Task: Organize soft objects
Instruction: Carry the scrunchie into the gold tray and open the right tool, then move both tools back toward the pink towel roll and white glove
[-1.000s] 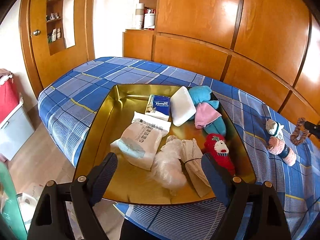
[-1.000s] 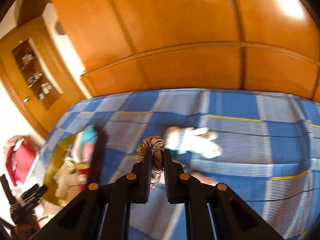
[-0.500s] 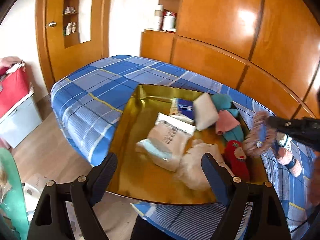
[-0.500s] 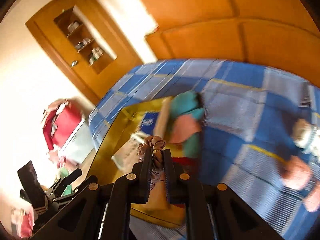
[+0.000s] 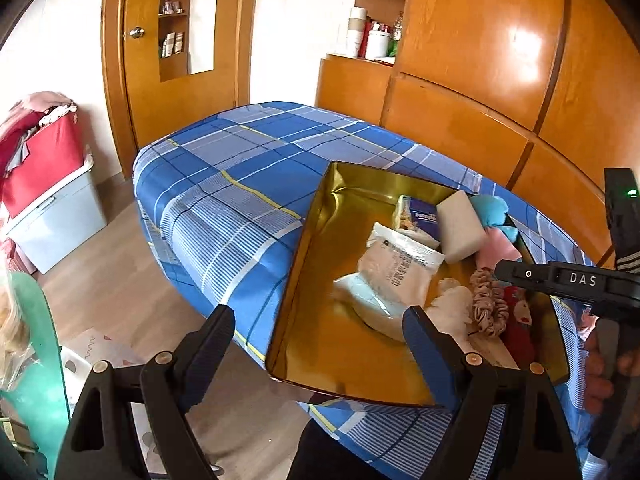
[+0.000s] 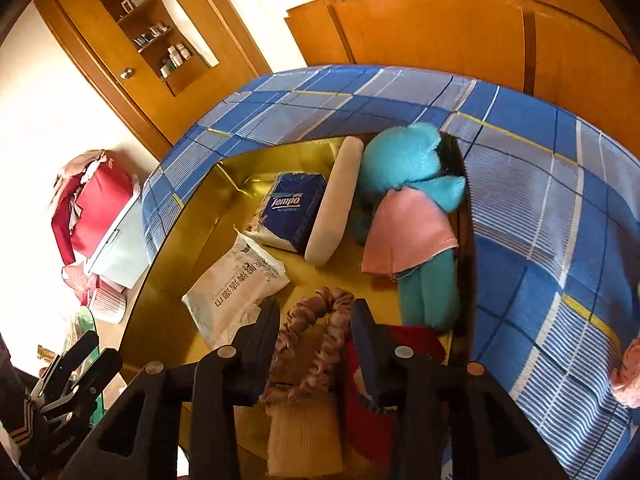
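Scrunchie (image 6: 316,340) | brown-pink, ruffled, satin sheen | lying in gold tray (image 6: 192,216)

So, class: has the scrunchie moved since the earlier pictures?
Yes. The scrunchie went from over the bedspread to the gold tray, between the right gripper's just-opened jaws.

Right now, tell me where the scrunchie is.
In the right wrist view the scrunchie lies in the gold tray, between the right gripper's just-opened jaws, beside the red plush and wet-wipes pack.
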The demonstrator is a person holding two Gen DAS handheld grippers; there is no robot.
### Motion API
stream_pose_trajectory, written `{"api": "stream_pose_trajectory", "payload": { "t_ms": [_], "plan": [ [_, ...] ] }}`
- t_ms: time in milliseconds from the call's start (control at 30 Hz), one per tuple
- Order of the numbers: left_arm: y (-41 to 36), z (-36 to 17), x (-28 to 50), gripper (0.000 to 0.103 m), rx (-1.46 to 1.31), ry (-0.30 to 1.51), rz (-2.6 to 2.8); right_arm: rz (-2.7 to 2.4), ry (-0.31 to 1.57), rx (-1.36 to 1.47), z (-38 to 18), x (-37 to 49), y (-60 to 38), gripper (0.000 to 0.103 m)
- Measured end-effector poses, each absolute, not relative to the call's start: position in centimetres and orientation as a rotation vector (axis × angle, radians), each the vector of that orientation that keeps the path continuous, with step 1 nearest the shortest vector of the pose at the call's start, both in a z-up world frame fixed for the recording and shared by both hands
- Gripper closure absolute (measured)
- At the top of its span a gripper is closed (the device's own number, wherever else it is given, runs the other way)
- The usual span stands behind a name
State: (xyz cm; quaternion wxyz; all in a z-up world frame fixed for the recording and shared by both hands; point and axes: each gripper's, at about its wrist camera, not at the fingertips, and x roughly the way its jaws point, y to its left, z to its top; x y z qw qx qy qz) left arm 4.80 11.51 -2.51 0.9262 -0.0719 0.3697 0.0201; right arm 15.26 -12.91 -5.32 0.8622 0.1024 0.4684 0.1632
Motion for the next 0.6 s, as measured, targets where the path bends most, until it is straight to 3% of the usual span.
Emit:
{"api": "stream_pose_trajectory", "payload": {
  "t_ms": [600],
  "plan": [
    [7.9,-1.4,3.8,0.017,-0.077,0.738,-0.045,0.286,0.884,0.187,-3.3,10.9,-15.7,0.066]
  ]
}}
